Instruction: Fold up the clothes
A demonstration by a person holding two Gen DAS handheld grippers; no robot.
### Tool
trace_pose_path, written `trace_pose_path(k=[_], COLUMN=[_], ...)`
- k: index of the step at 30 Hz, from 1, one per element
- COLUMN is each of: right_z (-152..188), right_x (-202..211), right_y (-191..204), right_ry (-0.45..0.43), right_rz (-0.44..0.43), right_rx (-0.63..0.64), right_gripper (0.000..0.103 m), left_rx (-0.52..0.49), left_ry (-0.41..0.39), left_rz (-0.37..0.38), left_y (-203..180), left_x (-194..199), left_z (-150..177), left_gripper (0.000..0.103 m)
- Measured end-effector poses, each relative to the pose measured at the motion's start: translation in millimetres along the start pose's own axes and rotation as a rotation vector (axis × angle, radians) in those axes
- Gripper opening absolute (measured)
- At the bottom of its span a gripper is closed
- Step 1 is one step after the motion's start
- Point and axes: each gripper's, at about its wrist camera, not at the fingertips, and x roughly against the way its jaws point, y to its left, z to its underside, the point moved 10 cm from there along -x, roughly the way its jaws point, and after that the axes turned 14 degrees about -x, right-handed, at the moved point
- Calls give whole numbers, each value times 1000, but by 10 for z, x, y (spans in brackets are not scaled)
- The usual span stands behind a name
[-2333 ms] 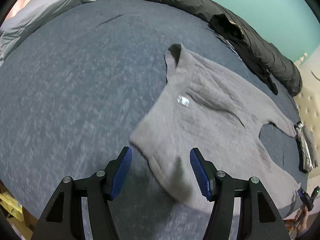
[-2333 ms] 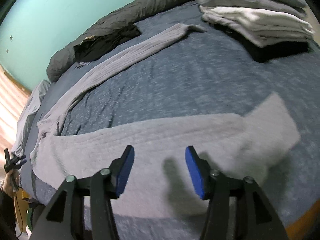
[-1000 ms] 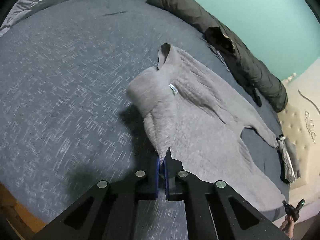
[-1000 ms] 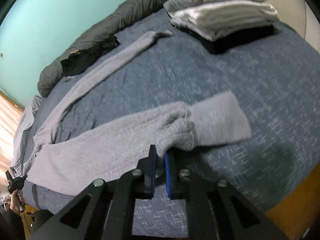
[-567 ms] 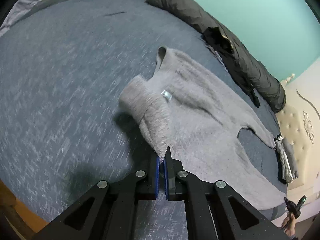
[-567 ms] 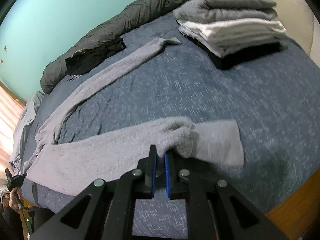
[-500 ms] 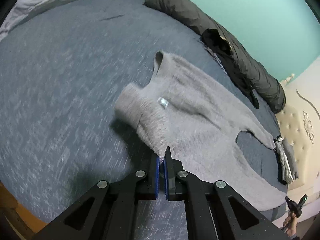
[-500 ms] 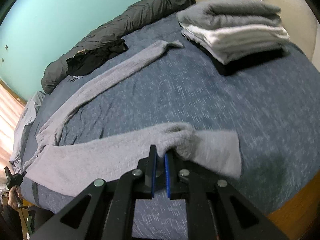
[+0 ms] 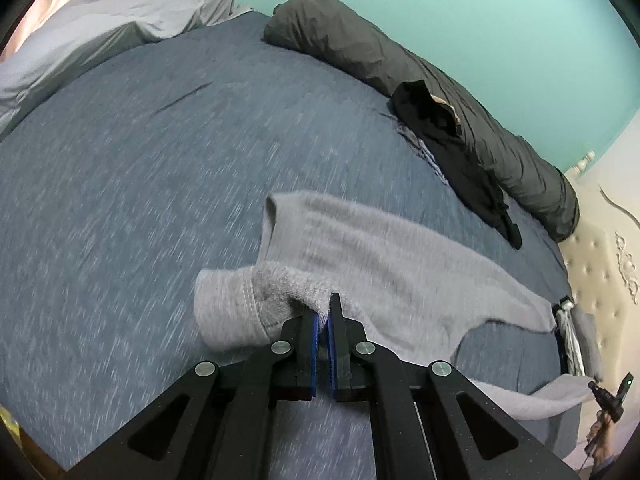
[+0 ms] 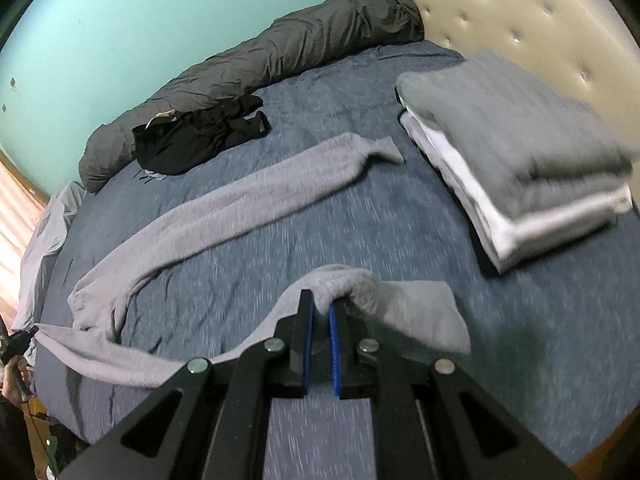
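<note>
We find the grey knit garment lying on the blue bedspread, its long axis running across the bed from the waist end toward the folded stack by the headboard. It looks like a pair of long knit trousers, though the blur leaves that uncertain. One leg lies flat and straight, its cuff pointing at the folded stack; the other leg is lifted off the bedspread along its near edge. The left gripper is clamped on the waist end, which droops in a fold beside the pads. The right gripper is clamped on the near leg close to its cuff, and the cuff hangs past the pads. Both views are smeared by motion, so knit detail is hard to read. Beyond the garment, a black piece of clothing rests against a long dark bolster at the teal wall. The stack's lowest layer is mostly hidden
</note>
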Motion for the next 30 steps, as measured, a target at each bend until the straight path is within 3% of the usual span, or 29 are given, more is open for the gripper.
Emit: trace_pose_path(k=[7, 19, 25, 30], right_z=[-564, -1501, -1824, -1980], right_x=[-421, -1485, -2112, -2598], right_y=[171, 519, 626, 726], right_ry=[41, 118, 162, 174], right_rz=[30, 123, 200, 241], right_rx=[-1, 22, 2, 16], right_gripper=[7, 7, 7, 7], left_rx=[1, -12, -28, -44], left_ry=[10, 47, 102, 162], left_rz=[-25, -77, -100, -129], left_y=[-58, -35, -2, 79], left_x=[-400, -1221, -1732, -2129], left_z=[-493, -1224, -1341, -1249], left_gripper=[3, 3, 3, 4])
